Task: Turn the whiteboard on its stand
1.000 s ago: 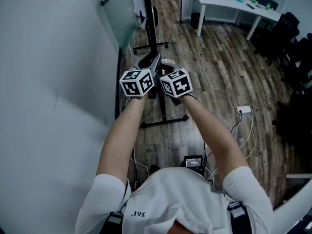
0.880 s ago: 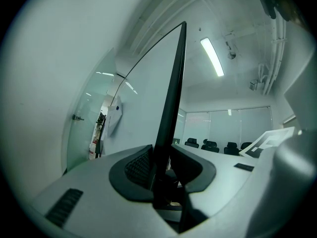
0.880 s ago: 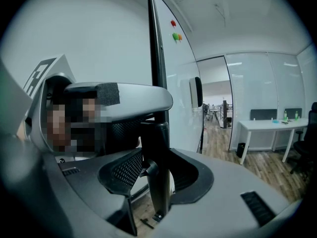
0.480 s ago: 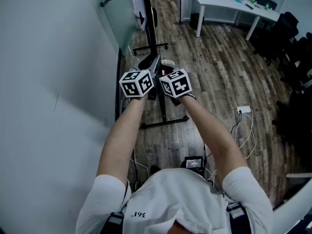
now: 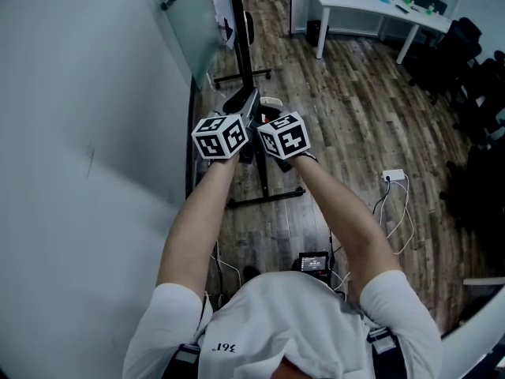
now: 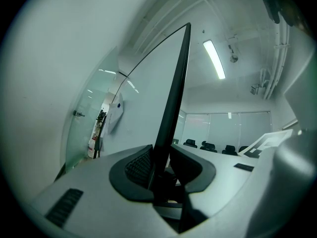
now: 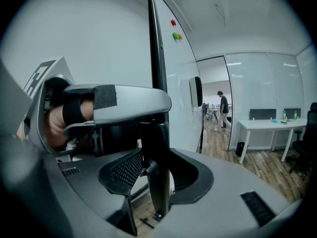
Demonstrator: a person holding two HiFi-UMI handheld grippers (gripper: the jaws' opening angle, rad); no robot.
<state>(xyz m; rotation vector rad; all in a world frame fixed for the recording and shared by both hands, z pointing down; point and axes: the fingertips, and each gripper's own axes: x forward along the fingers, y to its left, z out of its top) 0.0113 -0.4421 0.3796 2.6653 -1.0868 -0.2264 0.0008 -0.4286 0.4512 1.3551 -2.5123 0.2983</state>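
The whiteboard stands edge-on to me. Its dark frame edge point(image 5: 249, 106) shows between the two marker cubes in the head view. My left gripper point(image 5: 223, 135) and right gripper point(image 5: 284, 136) are side by side, both at that edge. In the left gripper view the frame point(image 6: 176, 93) rises from between the jaws of the left gripper point(image 6: 161, 165), which are closed against it. In the right gripper view the right gripper point(image 7: 157, 175) is shut on the same frame point(image 7: 157, 58), just below the left one. Coloured magnets point(image 7: 175, 33) sit on the board face.
The stand's black foot bar point(image 5: 267, 197) lies on the wood floor below the grippers, and an upright point(image 5: 237, 22) rises behind. A pale wall point(image 5: 87, 133) is close on the left. A power strip with cables point(image 5: 394, 178), a white desk point(image 5: 379, 10) and black chairs point(image 5: 465, 61) are to the right.
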